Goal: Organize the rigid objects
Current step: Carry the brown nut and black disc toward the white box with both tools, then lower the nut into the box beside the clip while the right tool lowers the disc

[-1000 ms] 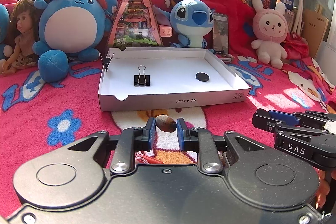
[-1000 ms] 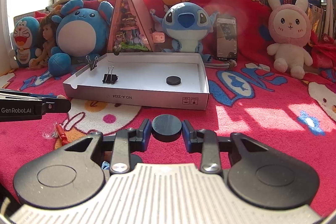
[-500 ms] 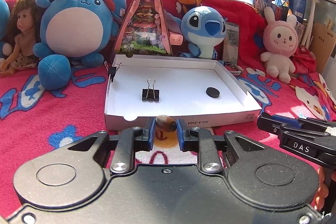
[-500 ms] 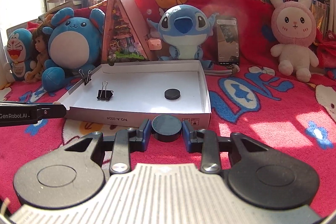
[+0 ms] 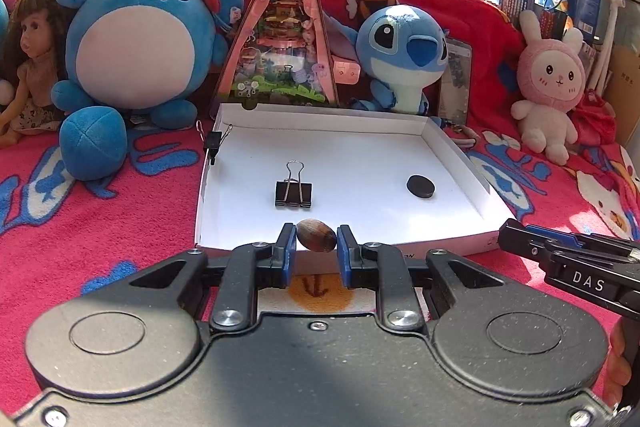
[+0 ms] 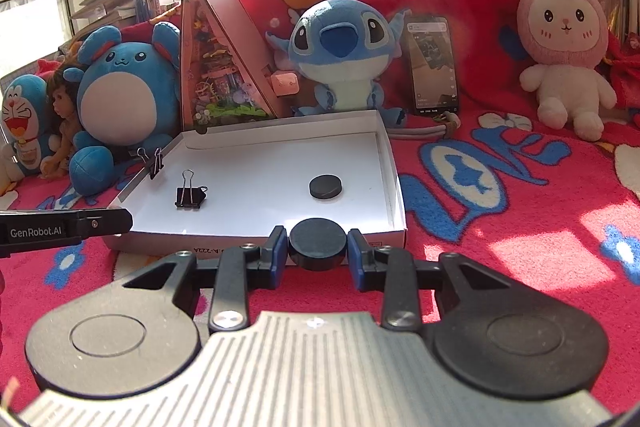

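In the left wrist view, the left tool (image 5: 316, 242) sits at lower centre, its blue-padded jaws narrowed onto a small brown oval stone (image 5: 316, 240) that they pinch from both sides, just in front of the near wall of a shallow white cardboard tray (image 5: 452, 245). In the right wrist view, the right tool (image 6: 318, 245) at lower centre is clamped on a round black disc (image 6: 318, 243), held flat between its pads at the tray's near right corner. Each tool also shows in the other camera: the right one as a black arm lettered DAS at the lower right edge of the left view, the left one as a black bar at the left edge of the right view. Inside the tray, a black binder clip with silver wire handles (image 5: 293, 187) stands left of centre on the white floor, and a second round black disc (image 5: 421, 186) lies toward the right side. A smaller black binder clip (image 5: 213, 141) is clipped on the tray's left wall near its far corner. The tray rests on a bright pink blanket with blue and white cartoon patterns (image 5: 100, 223). Behind the tray, across the upper half of the frame, stand a round blue plush with a white belly (image 5: 136, 39), a pink triangular display box of tiny figures (image 5: 286, 39), a blue big-eared plush (image 5: 402, 55), an upright dark phone (image 6: 434, 61) and a pink rabbit plush (image 5: 550, 83), with a brown-haired doll (image 5: 30, 59) at the far left.
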Demonstrator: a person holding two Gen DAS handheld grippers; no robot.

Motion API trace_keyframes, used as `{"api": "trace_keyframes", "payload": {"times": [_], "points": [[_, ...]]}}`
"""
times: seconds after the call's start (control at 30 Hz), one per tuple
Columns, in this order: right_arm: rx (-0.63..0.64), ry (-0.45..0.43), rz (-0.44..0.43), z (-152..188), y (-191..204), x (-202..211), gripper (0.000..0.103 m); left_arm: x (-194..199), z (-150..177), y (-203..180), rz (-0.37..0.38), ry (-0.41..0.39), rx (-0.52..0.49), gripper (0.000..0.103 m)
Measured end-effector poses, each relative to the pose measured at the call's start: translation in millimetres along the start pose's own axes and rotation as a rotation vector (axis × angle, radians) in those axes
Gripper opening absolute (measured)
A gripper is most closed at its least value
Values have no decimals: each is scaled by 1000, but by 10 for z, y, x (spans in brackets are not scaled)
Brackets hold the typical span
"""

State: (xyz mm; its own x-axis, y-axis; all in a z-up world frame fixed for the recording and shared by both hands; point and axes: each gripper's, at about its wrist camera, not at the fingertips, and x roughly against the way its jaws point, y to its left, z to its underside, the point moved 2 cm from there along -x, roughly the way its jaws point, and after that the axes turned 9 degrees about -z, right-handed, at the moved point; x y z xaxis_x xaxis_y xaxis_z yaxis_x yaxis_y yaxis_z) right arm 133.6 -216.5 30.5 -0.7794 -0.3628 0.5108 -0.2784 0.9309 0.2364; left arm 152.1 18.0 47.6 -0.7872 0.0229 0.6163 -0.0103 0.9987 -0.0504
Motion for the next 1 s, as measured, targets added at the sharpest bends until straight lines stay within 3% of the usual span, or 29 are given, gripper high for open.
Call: {"api": "trace_keyframes", "payload": {"times": [0.43, 1.0], "points": [[-8, 21, 6, -130, -67, -182, 38, -320, -84, 49, -10, 75, 37, 20], [-5, 40, 22, -209, -90, -365, 38, -599, -95, 6, -50, 113, 15, 20]]}}
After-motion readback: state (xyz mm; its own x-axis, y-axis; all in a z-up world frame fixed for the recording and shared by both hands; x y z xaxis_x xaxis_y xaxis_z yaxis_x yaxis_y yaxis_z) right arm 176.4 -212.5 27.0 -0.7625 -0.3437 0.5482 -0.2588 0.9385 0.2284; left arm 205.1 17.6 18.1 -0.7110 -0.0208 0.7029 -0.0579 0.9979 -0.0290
